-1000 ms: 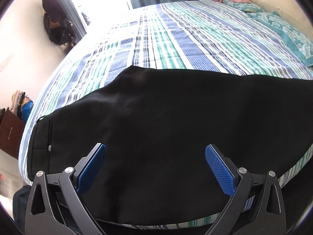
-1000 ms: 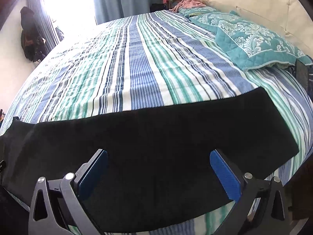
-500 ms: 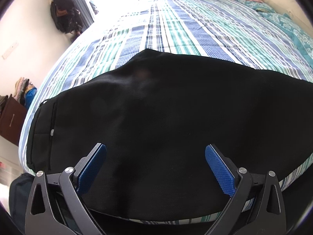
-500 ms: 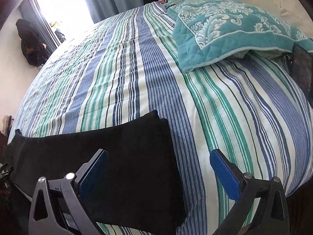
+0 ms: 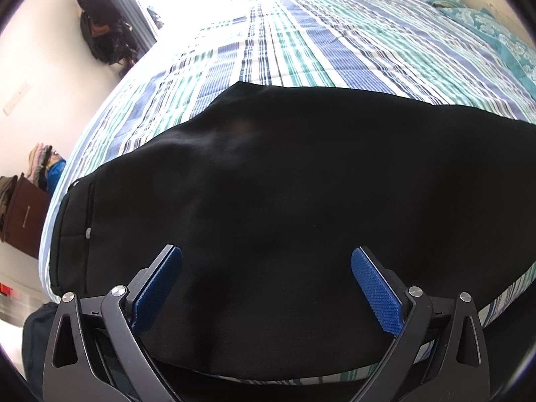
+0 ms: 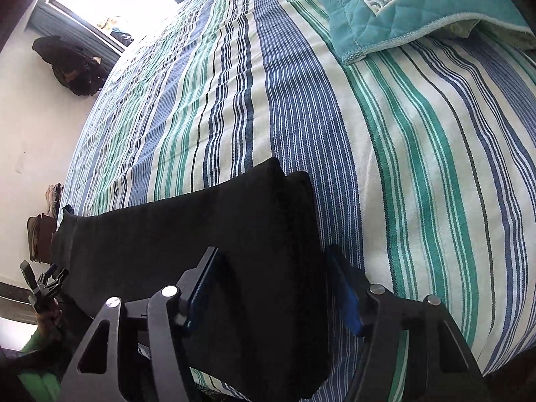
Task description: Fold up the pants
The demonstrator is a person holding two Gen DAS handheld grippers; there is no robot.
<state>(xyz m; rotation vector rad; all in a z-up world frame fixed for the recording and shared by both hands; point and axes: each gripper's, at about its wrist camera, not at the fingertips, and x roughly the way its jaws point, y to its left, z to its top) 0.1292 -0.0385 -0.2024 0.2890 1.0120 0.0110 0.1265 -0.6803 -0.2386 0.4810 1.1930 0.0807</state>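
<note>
Black pants (image 5: pixel 284 201) lie flat across the near edge of the striped bed (image 5: pixel 301 50), waistband to the left. My left gripper (image 5: pixel 266 249) hovers open over the seat area, blue pads wide apart. In the right wrist view the leg end of the pants (image 6: pixel 201 234) lies on the bed (image 6: pixel 418 167). My right gripper (image 6: pixel 273 254) is down over that hem end, jaws closing with the cloth between them. Its left finger is over the cloth and its right finger is at the hem edge. The cloth still lies flat, not pinched.
A teal quilted pillow (image 6: pixel 418 6) lies at the head of the bed, to the right. Dark bags (image 5: pixel 100 33) hang on the left wall. A brown cabinet (image 5: pixel 23 214) with piled clothes stands by the bed's left side. A green sleeve (image 6: pixel 37 378) shows at bottom left.
My right gripper has travelled right along the legs to the hem end, tipped further down, and its jaws have narrowed. The left gripper has hardly moved and stays open.
</note>
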